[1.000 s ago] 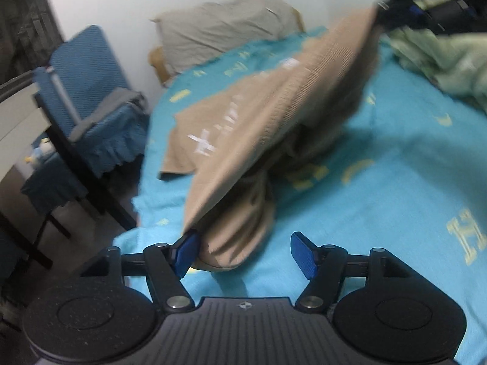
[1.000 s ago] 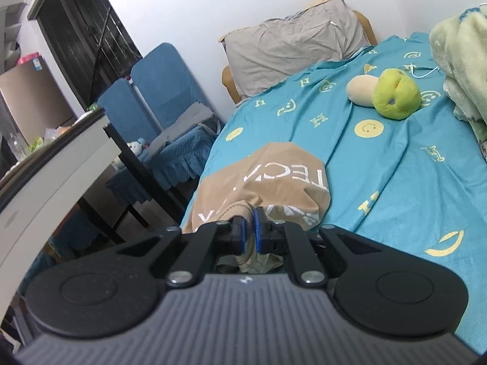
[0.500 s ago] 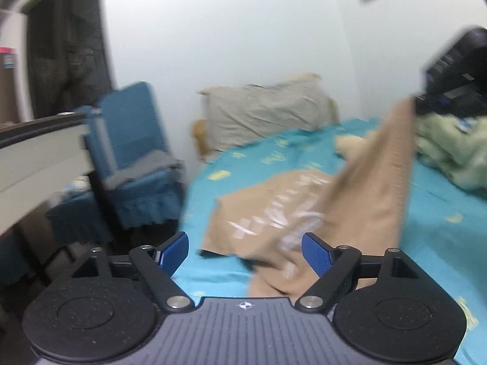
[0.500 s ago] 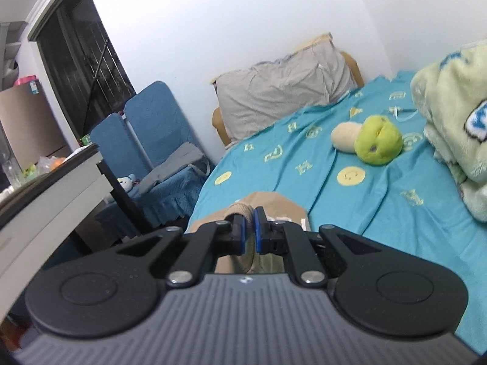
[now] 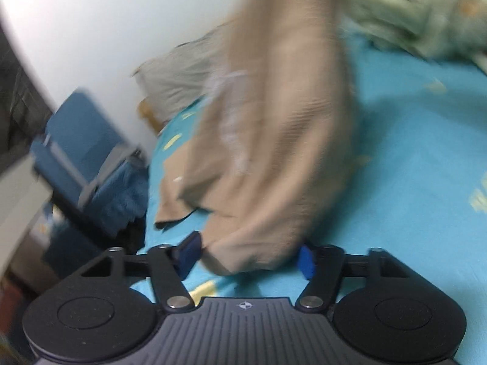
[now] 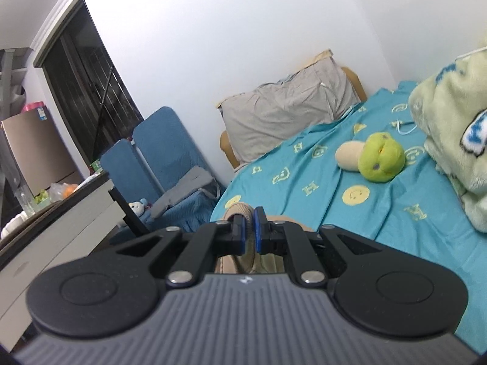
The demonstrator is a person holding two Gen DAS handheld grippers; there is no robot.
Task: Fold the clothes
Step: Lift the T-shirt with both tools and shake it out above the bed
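While my right jaws (image 6: 249, 228) are pinched tight on a ribbed hem of the tan garment (image 5: 274, 127), my left jaws (image 5: 248, 254) stand wide apart, the low bunched end of that same cloth sagging between the blue pads without either one pressing it. From the left wrist view, the garment hangs in a long drape from somewhere up and to the right, its lower corner trailing on the bed sheet (image 5: 411, 167) toward the near left. The picture is smeared, so I cannot tell exactly which edge dangles at my left jaws.

I judge the step in hand to be lifting and spreading the garment so it can be laid flat, or carrying a fold over; the pictures fit either. The next move calls for my left jaws to close on a definite corner or hem instead of a thick wad, so the cloth hangs square between my two grips.

The fabric looks soft, knit and finely ribbed, limp enough to slump under its own weight, with pale print on one face. Farther off the teal sheet is smooth cotton with yellow motifs; a round green plush toy (image 6: 380, 161) lies on it, a fleecy pale-green blanket (image 6: 450, 140) heaps at the right, and a wrinkled grey pillow (image 6: 289, 112) leans at the far end.
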